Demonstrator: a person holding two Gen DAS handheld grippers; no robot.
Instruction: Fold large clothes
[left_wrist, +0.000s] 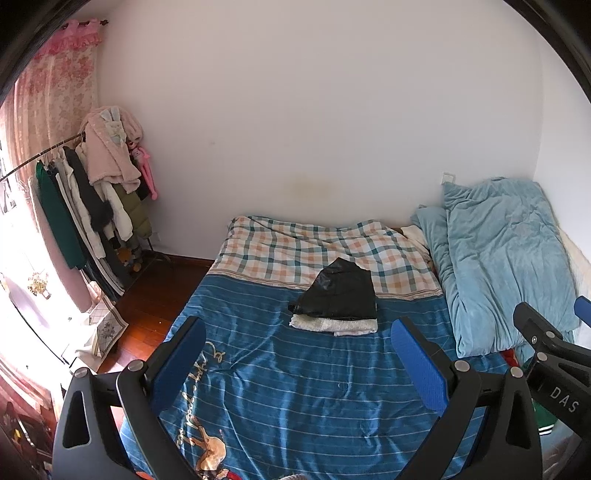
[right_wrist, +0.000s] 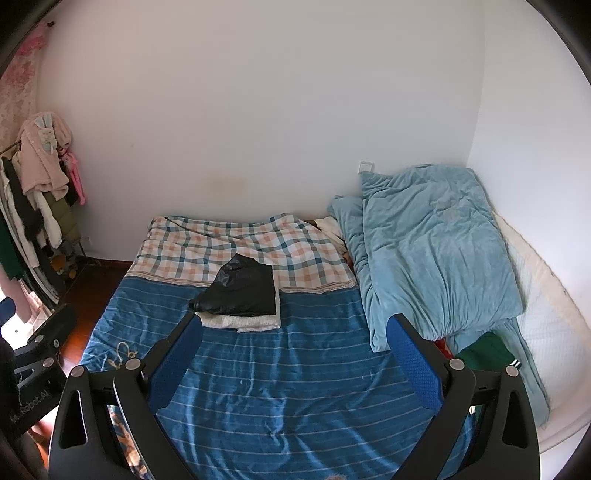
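Observation:
A folded black garment (left_wrist: 340, 295) (right_wrist: 242, 293) lies on top of a folded white fleece garment (left_wrist: 334, 326) (right_wrist: 240, 322) in the middle of the bed. A green garment with white stripes (right_wrist: 485, 352) lies at the bed's right edge, partly under the light blue duvet. My left gripper (left_wrist: 297, 363) is open and empty, held above the blue striped bedcover (left_wrist: 295, 387), short of the stack. My right gripper (right_wrist: 293, 356) is open and empty too, also above the bedcover (right_wrist: 280, 384). The right gripper's body shows at the right of the left wrist view.
A crumpled light blue duvet (right_wrist: 432, 254) lies along the bed's right side. A checked sheet (right_wrist: 229, 243) covers the far end by the white wall. A clothes rack (left_wrist: 85, 206) full of hanging garments stands left, over a wooden floor (left_wrist: 155, 295).

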